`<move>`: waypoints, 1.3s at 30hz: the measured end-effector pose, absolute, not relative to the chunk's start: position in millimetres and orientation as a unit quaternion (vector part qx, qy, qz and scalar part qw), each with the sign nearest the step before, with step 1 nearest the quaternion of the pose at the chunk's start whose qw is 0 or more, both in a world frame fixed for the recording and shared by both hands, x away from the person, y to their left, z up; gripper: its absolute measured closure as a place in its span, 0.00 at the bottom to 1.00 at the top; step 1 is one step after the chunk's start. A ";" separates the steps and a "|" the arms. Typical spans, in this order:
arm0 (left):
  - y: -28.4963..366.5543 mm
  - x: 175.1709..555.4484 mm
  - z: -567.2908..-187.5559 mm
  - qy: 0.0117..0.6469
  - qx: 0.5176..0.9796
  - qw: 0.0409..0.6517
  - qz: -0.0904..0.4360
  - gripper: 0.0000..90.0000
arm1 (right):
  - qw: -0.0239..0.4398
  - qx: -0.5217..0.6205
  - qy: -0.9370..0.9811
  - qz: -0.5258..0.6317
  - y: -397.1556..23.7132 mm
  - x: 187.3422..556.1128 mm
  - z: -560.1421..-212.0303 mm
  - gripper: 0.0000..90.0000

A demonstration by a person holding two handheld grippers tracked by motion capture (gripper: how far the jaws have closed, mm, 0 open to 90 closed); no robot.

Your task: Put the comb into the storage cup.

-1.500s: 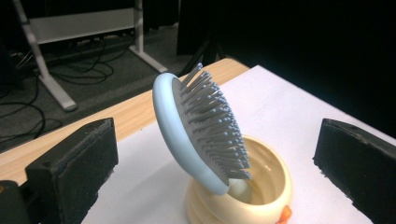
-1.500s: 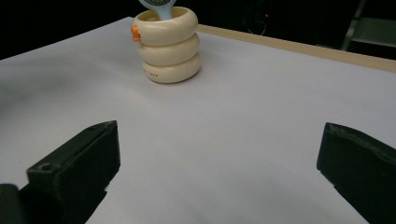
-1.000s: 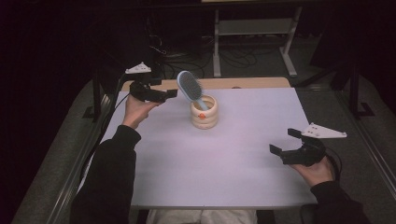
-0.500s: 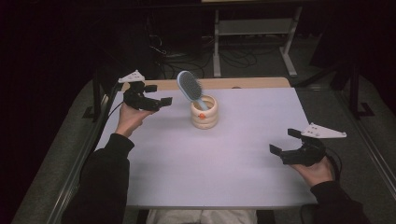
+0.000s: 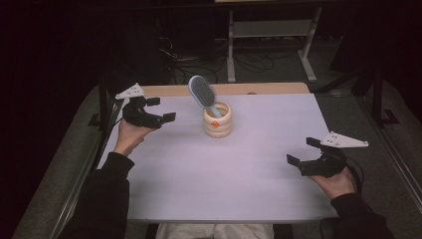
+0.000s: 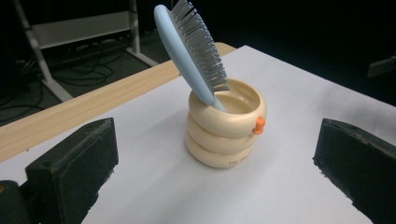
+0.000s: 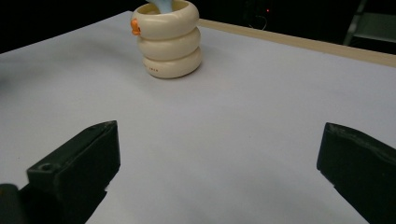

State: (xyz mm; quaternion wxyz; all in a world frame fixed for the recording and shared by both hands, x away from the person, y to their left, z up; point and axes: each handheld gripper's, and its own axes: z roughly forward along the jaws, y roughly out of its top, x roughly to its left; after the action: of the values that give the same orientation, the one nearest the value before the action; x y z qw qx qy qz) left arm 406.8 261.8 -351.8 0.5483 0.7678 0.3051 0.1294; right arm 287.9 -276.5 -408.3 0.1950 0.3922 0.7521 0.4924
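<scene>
A: What is the setting?

B: A dark room, with a metal rack [image 5: 271, 30] and loose cables [image 5: 199, 62] on the floor at the top of the high view. In the middle stands a table covered by a white sheet [image 5: 224, 169], and a strip of pale wood [image 5: 268, 88] shows along its far edge.

A: Where is the thing being worked on?

B: A cream-coloured holder shaped like three stacked rings [image 5: 217, 120] stands upright on the sheet, a little above the centre of the high view. It has a small orange knob [image 6: 258, 124] on its side. A light blue plastic hairbrush with grey bristles [image 5: 202, 92] stands in it handle-down, its head leaning toward the upper left of that frame. In the left gripper view the brush [image 6: 191, 53] rests against the holder's rim, bristles facing the right of the frame.

A: And the left gripper?

B: The left gripper [image 5: 161, 109] is held at the left of the high view, just beside the holder but apart from it. Its black jaws are spread wide with nothing between them; its own view looks at the holder through the gap.

A: The right one?

B: The right gripper [image 5: 303, 152] is at the lower right, well apart from the holder. Its jaws are likewise spread and empty above bare sheet, and the holder [image 7: 169, 39] sits at the upper left of its view.
</scene>
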 end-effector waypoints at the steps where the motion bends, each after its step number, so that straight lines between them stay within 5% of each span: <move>1: 262.8 405.1 -352.1 0.305 0.768 0.549 0.130 0.00 | 0.195 0.393 0.752 0.493 -276.6 287.8 -408.2 0.00; 39: 326.5 340.8 -387.9 0.308 0.745 0.566 0.174 0.00 | 0.195 0.391 0.758 0.484 -274.9 287.9 -409.7 0.00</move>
State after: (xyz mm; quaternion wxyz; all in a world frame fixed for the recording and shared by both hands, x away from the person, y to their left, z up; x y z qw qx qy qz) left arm 340.8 326.5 -387.9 0.5657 0.7448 0.3080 0.1743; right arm 287.9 -274.9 -409.7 0.1946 0.3913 0.7578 0.4845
